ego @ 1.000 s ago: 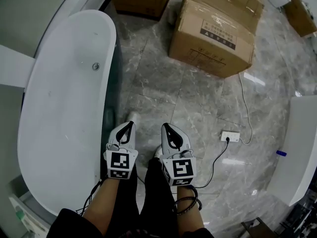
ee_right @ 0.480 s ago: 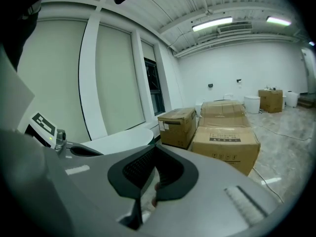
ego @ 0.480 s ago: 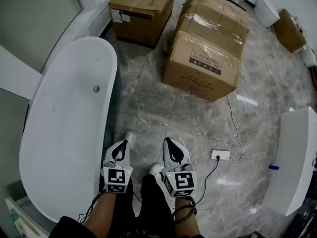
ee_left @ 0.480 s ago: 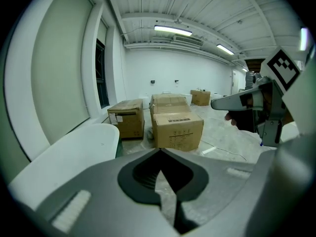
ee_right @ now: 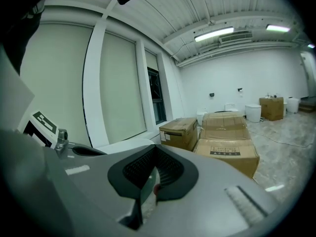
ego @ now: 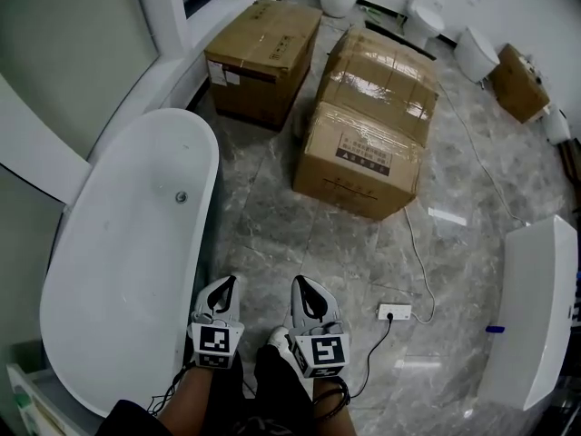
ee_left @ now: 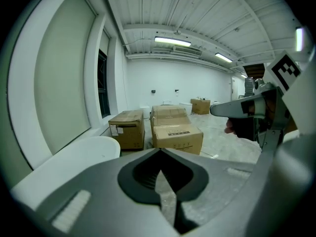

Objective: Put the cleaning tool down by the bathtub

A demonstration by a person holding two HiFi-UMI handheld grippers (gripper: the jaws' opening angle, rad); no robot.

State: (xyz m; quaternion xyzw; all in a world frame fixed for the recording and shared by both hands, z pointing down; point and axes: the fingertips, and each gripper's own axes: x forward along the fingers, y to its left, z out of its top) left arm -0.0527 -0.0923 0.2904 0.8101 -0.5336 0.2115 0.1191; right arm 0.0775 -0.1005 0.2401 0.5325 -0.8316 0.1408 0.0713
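The left claw (ego: 225, 283) and the right claw (ego: 305, 283) are both closed tight with nothing between the jaws. They sit side by side low over the marble floor (ego: 272, 216), tips toward 12 o'clock. The white bathtub (ego: 127, 262) lies just beside the left claw at its 9 o'clock, cardboard boxes (ego: 359, 166) stand well apart at 12 o'clock, and I cannot tell where the cleaning tool is.

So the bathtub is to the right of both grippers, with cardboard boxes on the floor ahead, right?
Not quite. The head view shows the bathtub to the left of both grippers, next to the left gripper, with the right gripper farther from it. The cardboard boxes are on the floor ahead, as you said.
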